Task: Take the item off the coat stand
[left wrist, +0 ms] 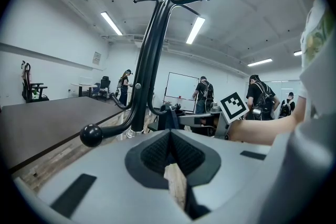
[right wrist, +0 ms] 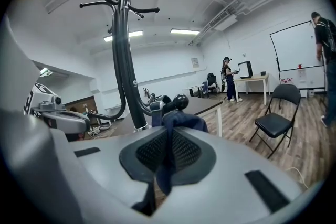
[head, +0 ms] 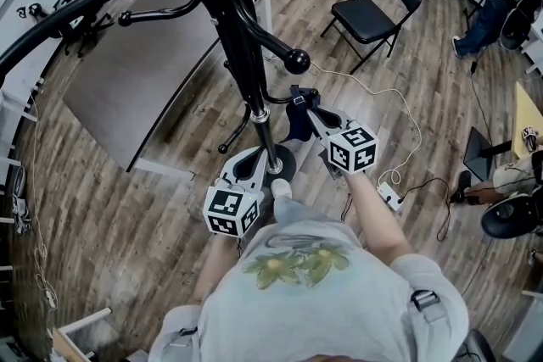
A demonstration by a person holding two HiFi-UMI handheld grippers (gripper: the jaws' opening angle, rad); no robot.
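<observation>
Pinching the dark blue cloth item (right wrist: 182, 119) in the right gripper (right wrist: 169, 138), jaws closed on a bunched fold, tail hanging down through them. Holding it close to the coat stand (head: 242, 38) pole, just beside the ball-tipped hook (head: 296, 61) on the person's side; can't tell whether any part is looped over a hook. Carrying the left gripper (left wrist: 170, 148) closed with nothing in it, low near the stand base (head: 289, 160), not touching the pole. Main risk, by judgement: dragging cloth across the ball end and snagging, since the ball is wider than its arm. Pulling sideways on a snag could tip or walk the stand, with nothing bracing it. Second risk: gripping only a thin fold, so could slip free under load and drop to the floor (head: 153, 216). Would lift clear of the ball first, then back away.
</observation>
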